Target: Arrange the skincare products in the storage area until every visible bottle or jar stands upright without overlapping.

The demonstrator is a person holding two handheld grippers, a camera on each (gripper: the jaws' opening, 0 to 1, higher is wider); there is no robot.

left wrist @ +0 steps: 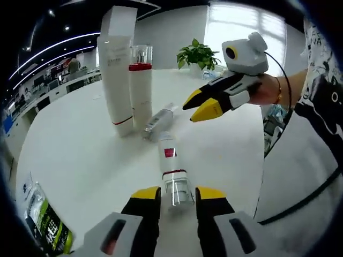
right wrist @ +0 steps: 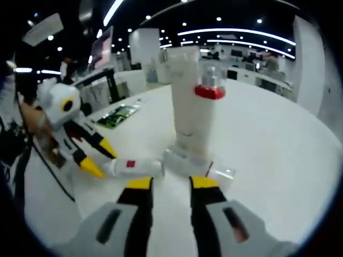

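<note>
two bottles (left wrist: 140, 85) stand upright; left gripper (left wrist: 178, 199) jaws straddle a toppled bottle (left wrist: 172, 168), seemingly unclenched; right gripper (right wrist: 165, 183) jaws spread.

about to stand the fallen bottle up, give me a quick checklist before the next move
1. Left gripper open around the lying bottle, at its clear cap end: ok.
2. Cap gripped firmly: not ok, jaws not closed yet.
3. Tall tube and red-collared bottle upright: ok.
4. Small clear bottle upright: not ok, it lies by their bases.
5. Right gripper out of the way: cannot tell, open and close to the bottles.
6. Bare table to stand it on: ok.
</note>
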